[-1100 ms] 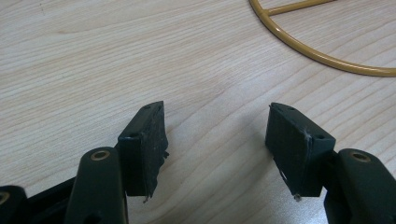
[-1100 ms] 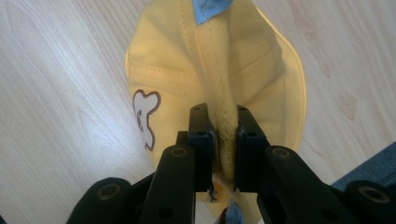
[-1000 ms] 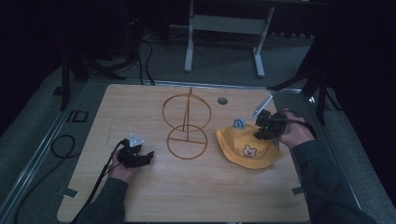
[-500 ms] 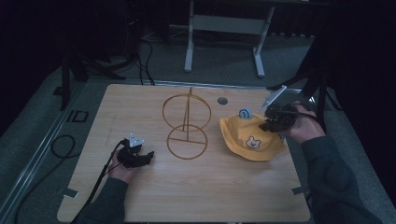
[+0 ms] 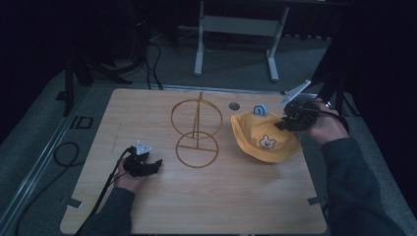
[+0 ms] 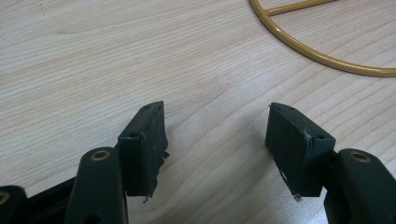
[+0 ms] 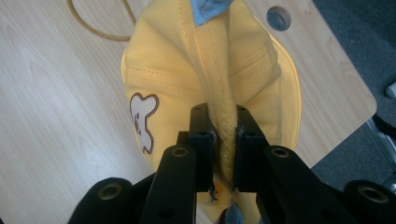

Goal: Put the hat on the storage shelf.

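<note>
Jaws pinched tight on a folded seam of the soft yellow fabric hat with its bear patch point(image 7: 187, 70), the right gripper point(image 5: 287, 119) held it just above the wooden table point(image 5: 246, 196), apparently lifting it toward the gold wire stand point(image 5: 196, 132), while the left gripper point(image 6: 217, 135) rested open, empty.

Yellow hat point(image 7: 187, 84): top and bottom cut by frame edges in right gripper view; pinched fold runs down between the black jaws, the cloth behind them hidden. Embroidered patch point(image 7: 142, 122) partly turned away, figure unreadable there. Blue tag point(image 5: 259, 109) at hat's upper rim too small to read in high view.

Gold wire stand point(image 6: 322, 51): one arc in upper right of left gripper view, rest cut off.

Right gripper point(image 5: 290, 120): jaw tips lost against dark hand and hat edge, high view.
</note>
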